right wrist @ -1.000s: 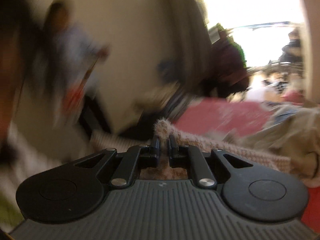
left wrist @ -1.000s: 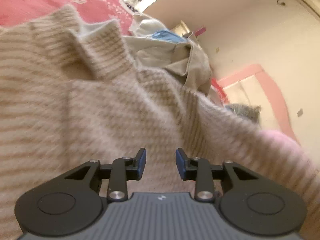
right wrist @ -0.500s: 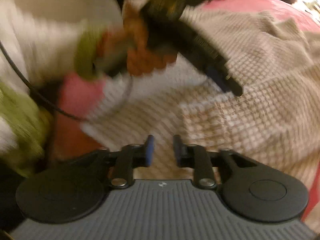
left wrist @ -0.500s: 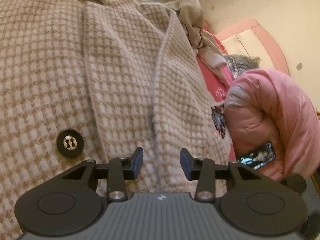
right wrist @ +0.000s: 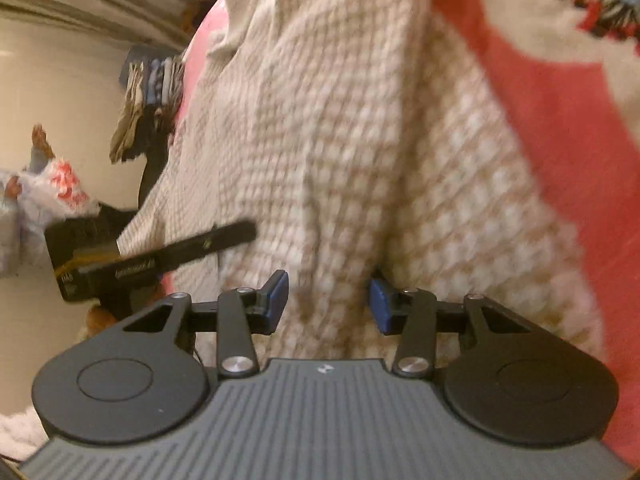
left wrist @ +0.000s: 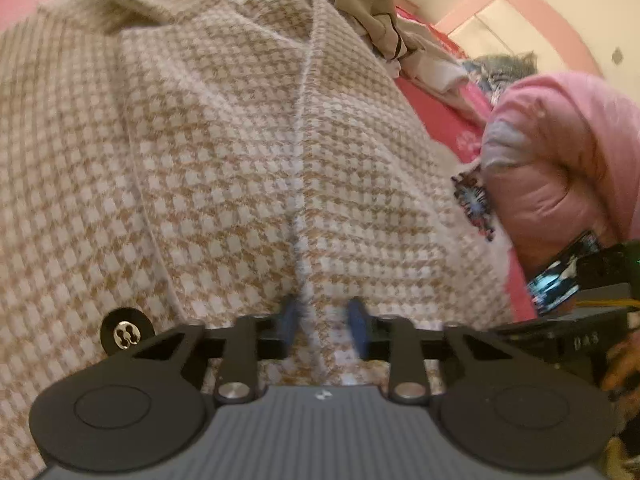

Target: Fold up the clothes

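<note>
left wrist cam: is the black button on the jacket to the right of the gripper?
No. The black button sits on the houndstooth jacket to the lower left, beside the left gripper.

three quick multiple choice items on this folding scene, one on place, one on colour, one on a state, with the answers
1. Where is the black button in the left wrist view?
A. left of the left claw
B. on the pink jacket
C. at the collar

2. What colour is the bedcover under the cardigan?
A. blue
B. red-pink
C. green

3. What lies between the right claw's fingers?
A. nothing
B. a fold of the cardigan
C. a sock

Answers:
1 A, the button sits low on the cardigan front, just left of the claw.
2 B, red-pink cloth shows beside the knit in both views.
3 B, a ridge of checked knit runs between the blue pads.
</note>
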A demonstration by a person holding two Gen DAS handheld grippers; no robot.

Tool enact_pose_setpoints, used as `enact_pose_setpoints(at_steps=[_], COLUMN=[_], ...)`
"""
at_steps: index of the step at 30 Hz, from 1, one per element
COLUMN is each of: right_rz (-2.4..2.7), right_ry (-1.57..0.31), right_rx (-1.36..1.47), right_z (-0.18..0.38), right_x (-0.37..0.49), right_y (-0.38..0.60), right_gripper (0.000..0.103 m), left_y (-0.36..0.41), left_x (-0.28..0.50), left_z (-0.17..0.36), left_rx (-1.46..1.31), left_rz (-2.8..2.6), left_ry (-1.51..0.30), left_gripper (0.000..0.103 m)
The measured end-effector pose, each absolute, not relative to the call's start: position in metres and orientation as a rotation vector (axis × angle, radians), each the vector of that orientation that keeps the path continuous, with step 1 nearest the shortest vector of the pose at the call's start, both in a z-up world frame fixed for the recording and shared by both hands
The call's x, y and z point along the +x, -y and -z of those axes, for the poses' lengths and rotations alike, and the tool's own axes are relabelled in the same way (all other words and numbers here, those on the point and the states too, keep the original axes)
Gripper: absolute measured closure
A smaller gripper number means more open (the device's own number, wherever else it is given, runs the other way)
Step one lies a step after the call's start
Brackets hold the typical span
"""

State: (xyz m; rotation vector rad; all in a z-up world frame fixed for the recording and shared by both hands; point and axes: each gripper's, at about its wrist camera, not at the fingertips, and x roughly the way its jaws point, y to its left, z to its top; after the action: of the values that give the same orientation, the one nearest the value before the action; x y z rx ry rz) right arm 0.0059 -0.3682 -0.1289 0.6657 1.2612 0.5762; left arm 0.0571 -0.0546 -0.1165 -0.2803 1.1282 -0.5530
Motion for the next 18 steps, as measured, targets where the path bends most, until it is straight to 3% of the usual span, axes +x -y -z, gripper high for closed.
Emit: enact_pose_setpoints(at_steps=[2,4,10,16,18], right_rz=[-0.585,-0.589,-0.757,-0.693,-0.68], right_ry=[-1.249,-1.228,-1.015,-1.208,-1.202], right_rx=[0.633,0.589,0.393,0.416,0.493], right_z=[0.132,0.128,0.062,0.102,0.109], right_x=[0.002,0.002,0.002,-0.011,-0.016], right_y=[0.36,0.352,0.349,0.369,0.375], right_gripper=[0.077,0.095,0.096,0.093,0.091], left_y=[0.056,0.051,0.023,0.041,0.043], left_x=[0.057,0.052,0.007,-0.017,-0.019], left_z=[0.117,0.107,0.09,0.124,0.127], left_rx=[-0.308,-0.355,-0.567,-0.597,-0.604], left_rz=[0.529,0.486,0.42,0.417,0.425], left_ry=[-1.144,-1.122,-1.051,-1.119,-1.129], left_gripper=[0.098,0.099,0.099,0.097,0.091])
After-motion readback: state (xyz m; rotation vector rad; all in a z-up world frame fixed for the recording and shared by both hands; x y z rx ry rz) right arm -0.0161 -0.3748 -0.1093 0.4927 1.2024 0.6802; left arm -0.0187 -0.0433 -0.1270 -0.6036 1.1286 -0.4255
